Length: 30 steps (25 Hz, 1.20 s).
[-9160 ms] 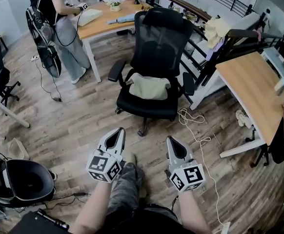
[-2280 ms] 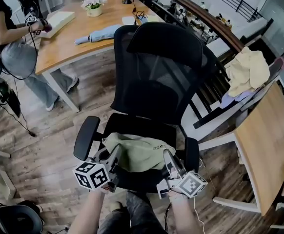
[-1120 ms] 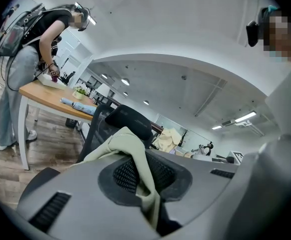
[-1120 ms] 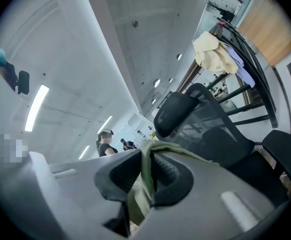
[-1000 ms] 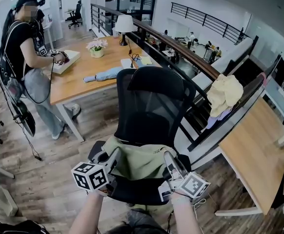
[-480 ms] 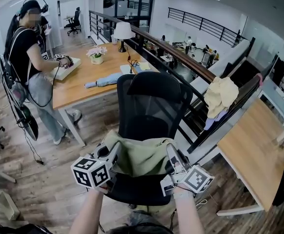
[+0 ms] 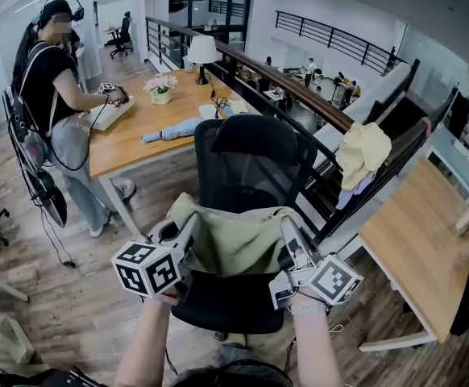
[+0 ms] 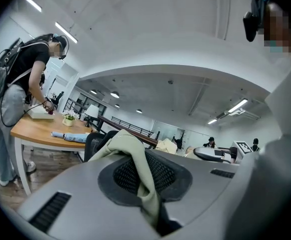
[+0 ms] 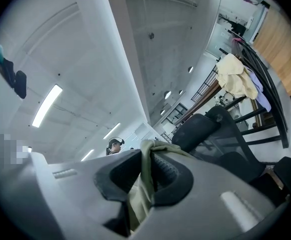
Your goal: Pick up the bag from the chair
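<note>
Over the chair (image 7: 255, 164) seat, the bag (image 7: 238, 247) hangs stretched crosswise between both claws. The left claw (image 7: 189, 230) pinches its left edge and the right claw (image 7: 288, 230) its right edge, so clearing the seat likely needs an even, straight-up lift.

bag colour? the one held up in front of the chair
The bag is plain pale olive-green, no pattern. The head view shows it best.

The right tool (image 9: 148, 176) is clamped on a fold of the olive bag (image 9: 144, 184), black chair (image 9: 220, 134) behind
</note>
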### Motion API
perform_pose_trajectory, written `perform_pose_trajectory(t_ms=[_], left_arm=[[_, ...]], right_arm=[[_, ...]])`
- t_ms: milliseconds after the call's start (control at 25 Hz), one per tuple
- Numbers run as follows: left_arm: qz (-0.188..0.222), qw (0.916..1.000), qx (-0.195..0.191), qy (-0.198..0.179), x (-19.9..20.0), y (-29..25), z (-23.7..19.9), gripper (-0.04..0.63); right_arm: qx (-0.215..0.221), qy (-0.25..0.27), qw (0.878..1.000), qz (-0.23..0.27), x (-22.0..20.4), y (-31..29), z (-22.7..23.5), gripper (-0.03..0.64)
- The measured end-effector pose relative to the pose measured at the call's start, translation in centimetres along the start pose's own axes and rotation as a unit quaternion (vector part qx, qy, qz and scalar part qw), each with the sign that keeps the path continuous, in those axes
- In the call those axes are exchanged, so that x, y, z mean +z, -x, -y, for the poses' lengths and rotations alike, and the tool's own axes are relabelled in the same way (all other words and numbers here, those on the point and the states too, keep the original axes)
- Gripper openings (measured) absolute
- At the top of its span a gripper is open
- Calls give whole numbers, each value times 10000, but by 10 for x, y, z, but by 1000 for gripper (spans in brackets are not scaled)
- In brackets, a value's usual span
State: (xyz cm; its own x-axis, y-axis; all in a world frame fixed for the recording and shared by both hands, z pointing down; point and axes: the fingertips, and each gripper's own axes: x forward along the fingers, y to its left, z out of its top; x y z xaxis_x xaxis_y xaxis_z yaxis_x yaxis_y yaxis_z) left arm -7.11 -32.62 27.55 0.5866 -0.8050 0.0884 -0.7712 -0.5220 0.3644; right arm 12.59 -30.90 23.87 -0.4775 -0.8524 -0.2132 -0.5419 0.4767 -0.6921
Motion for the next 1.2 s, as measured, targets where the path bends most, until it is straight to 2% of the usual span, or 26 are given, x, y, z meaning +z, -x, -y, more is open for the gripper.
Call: perform_pose_trajectory(t_ms=[240,400,1080,1200], left_arm=[[103,9997,-126,-164,20,1,8,17],[243,9992,-178,-272,36,1,14,17],[646,9960,-486,-389,86,8,45,17],[667,9955,-518,-419,88,10,49,17]], right_arm=[[-13,103,9999,105,14,-2,-12,55],[71,345,9993,160,26,-4,-26,55],[169,772,9951,589,68,3,-69,55],[23,703,9957,599,68,9,-64,55]])
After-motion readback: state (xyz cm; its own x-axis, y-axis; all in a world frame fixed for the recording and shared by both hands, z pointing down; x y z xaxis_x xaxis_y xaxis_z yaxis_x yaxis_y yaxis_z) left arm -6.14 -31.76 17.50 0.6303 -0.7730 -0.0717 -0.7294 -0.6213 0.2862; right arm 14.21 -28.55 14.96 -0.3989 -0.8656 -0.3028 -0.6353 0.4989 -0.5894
